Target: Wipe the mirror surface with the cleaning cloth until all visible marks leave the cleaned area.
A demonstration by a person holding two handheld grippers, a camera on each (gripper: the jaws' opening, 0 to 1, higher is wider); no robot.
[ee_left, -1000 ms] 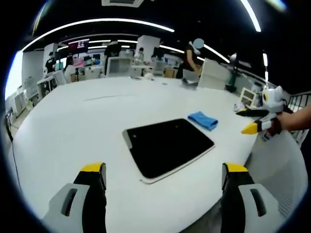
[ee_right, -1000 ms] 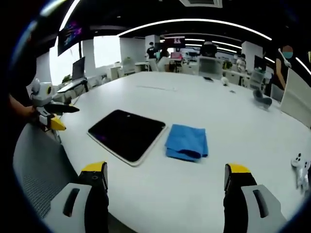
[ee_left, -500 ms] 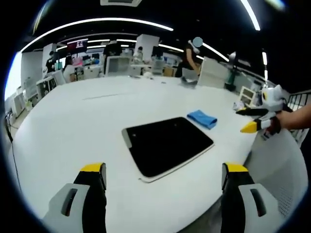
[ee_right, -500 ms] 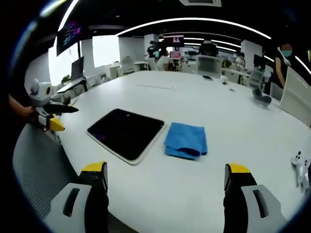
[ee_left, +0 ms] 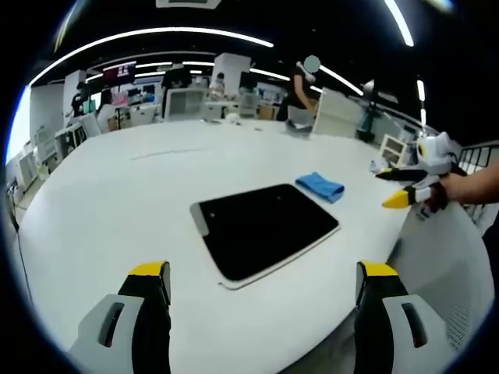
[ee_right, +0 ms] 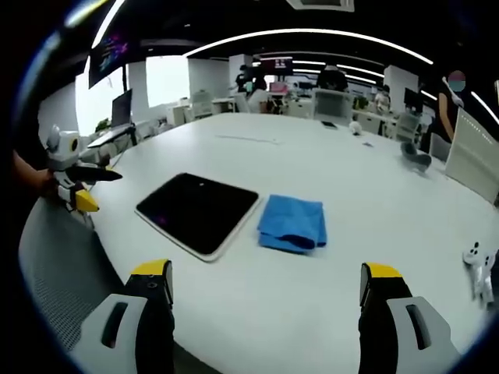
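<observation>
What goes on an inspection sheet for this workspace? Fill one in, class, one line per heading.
Surface: white table, large, rounded edge.
Job's things: mirror lies flat, dark face up, light rim; blue cleaning cloth folded beside it, by its edge, untouched.
Clutter: small white object near the table's edge; what it is cannot be told.
Grippers: right tool open, off the table, holding nothing; left tool open, holding nothing.
Cables: nothing seen.
Surroundings: open office, desks, monitors, strip lights, people in the background.
</observation>
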